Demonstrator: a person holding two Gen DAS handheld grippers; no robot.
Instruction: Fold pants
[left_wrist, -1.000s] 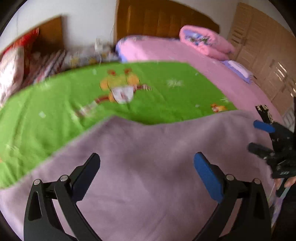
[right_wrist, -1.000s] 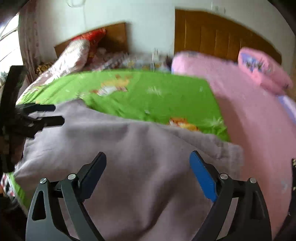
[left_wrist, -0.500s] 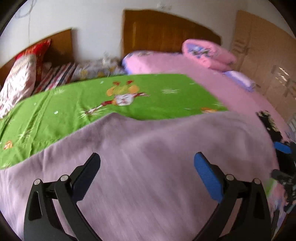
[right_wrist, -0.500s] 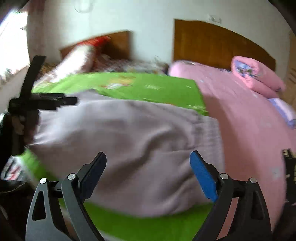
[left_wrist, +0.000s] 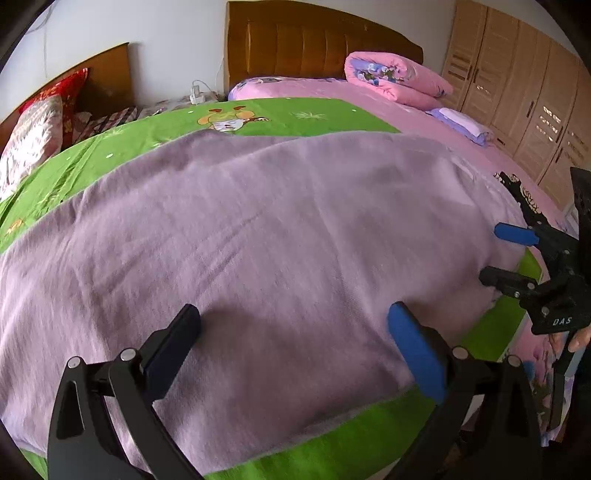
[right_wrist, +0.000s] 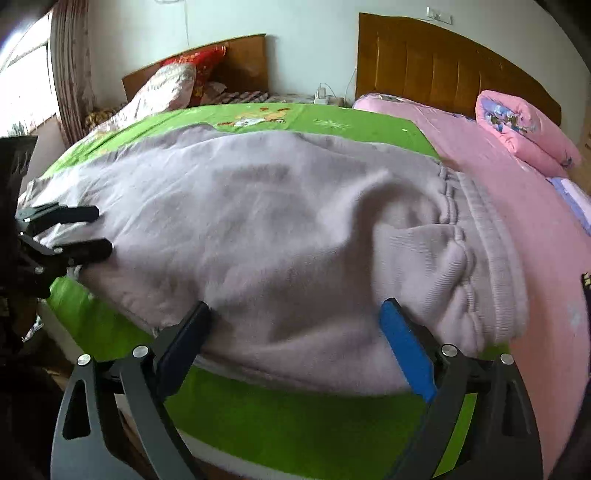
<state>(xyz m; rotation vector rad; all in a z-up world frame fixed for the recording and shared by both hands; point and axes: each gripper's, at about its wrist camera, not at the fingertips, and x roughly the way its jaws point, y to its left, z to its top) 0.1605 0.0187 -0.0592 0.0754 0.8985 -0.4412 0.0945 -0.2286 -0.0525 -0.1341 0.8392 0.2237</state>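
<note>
On the green sheet (left_wrist: 280, 114) of the nearer bed lie the pants (left_wrist: 258, 229), one mauve fleece pair, spread across the mattress with their long axis running side to side in front of us. The ribbed waistband (right_wrist: 491, 258) sits at the right end, by the pink bed (right_wrist: 517, 177), and the cloth runs leftward from there; the cuffs we cannot make out.

Both grippers point down and forward over the near edge of the cloth. Our right gripper (right_wrist: 295, 332) hangs above the waistband end, its jaws spread wide with nothing between the pads; a raised ridge of cloth lies just ahead of it. Our left gripper (left_wrist: 295, 336) hovers over the middle-to-left stretch, jaws equally wide and empty. So the right hand is the nearer to the waistband, the left to the legs' end, and we judge that the coming grasp depends on each reaching the near hem straight ahead.

By count: one pair of pants, two grippers, two beds, two wooden headboards, one rolled pink quilt (left_wrist: 395, 79).
</note>
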